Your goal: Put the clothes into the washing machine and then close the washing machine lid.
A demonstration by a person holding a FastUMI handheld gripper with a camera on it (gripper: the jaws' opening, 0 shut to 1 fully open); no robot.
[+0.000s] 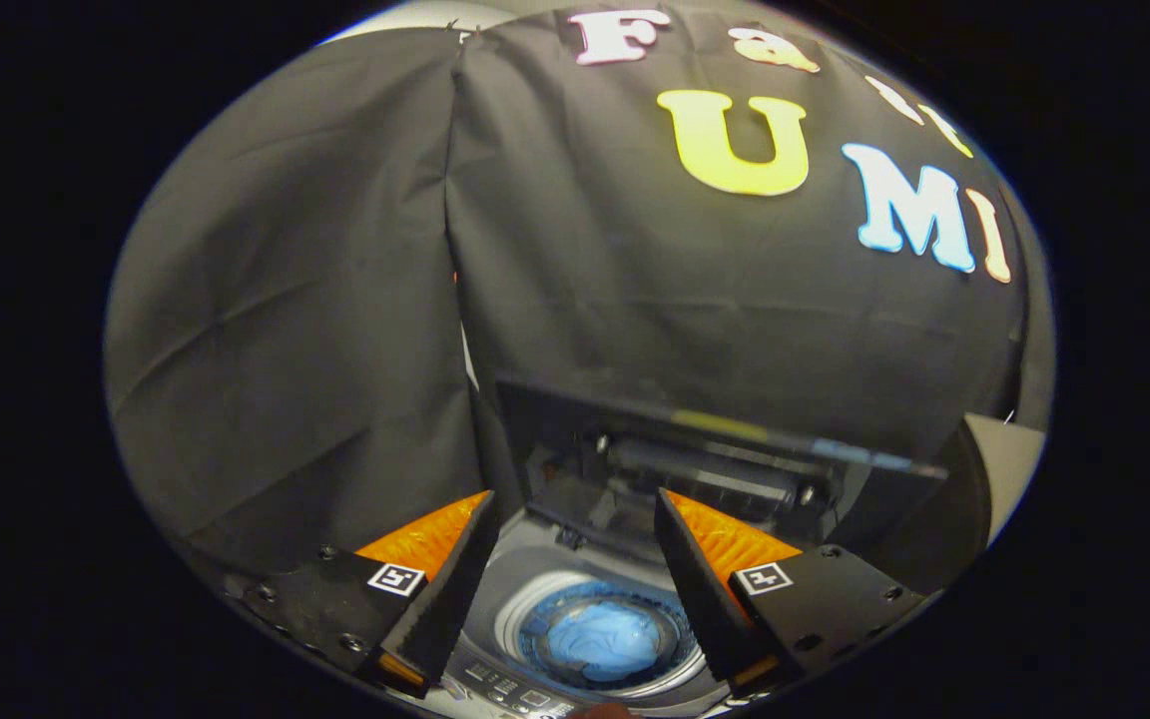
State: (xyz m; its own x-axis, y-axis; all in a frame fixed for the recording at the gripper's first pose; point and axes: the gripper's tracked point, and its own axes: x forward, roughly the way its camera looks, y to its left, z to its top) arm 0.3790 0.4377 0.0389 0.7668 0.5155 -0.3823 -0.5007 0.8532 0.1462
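Tool [575,519] is seen with its two fingers spread wide apart, nothing gripped, nothing touched by either finger. Small square black-and-white marker tags [396,578] are carried on the finger bodies. Below and between the fingers, the top-loading grey washing machine [525,569] is seen from above, its round drum opening lying in the gap between the fingers. A crumpled light-blue piece of clothing [603,639] is seen resting inside the drum, apart from both fingers. Ringed around it, the pale drum rim [515,611] is visible. Nearest the camera, a control panel with small buttons [507,689] is seen along the machine's front edge; markings cannot be told. Just beyond the fingertips, the dark hinged washing machine lid [705,439] is seen raised and folded back, standing open behind the drum, with its hinge hardware exposed. Beyond the lid, the black cloth booth wall [315,300] is hung in creased panels.
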